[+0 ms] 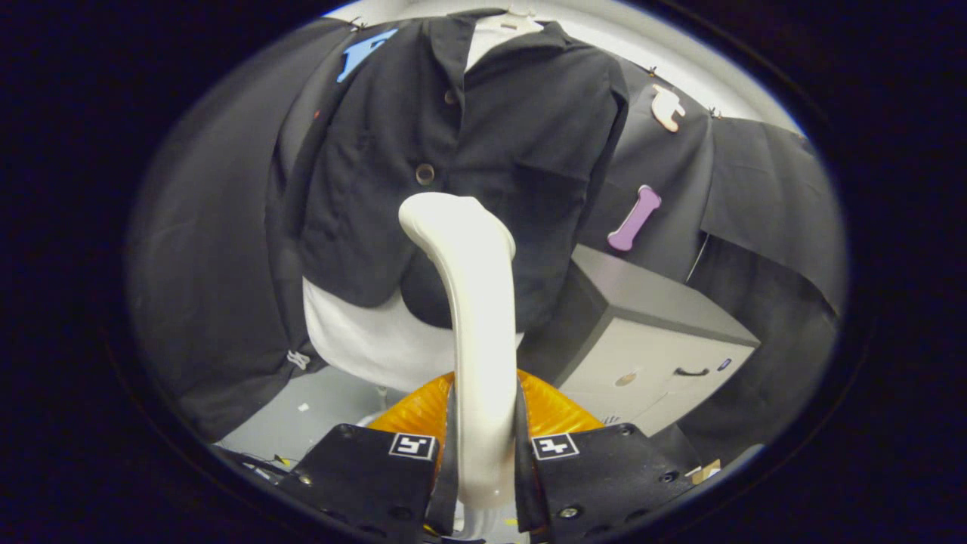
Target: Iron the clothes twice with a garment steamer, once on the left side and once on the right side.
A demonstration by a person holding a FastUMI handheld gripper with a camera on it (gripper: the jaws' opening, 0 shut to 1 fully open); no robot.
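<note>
1. The claw (483,461) has 2 broad black fingers (363,472), matte and flat-faced.
2. Each finger carries 1 square black-and-white marker near its inner top corner.
3. Small round screws sit at the corners of both finger plates.
4. Thin dark pads line the inner edges.

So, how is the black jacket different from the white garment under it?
The black jacket is dark, has round buttons and hangs open at the collar; the white garment is pale, plain, and shows below the jacket's hem. Both hang together beyond the steamer, on which the tongs are shut.
</note>
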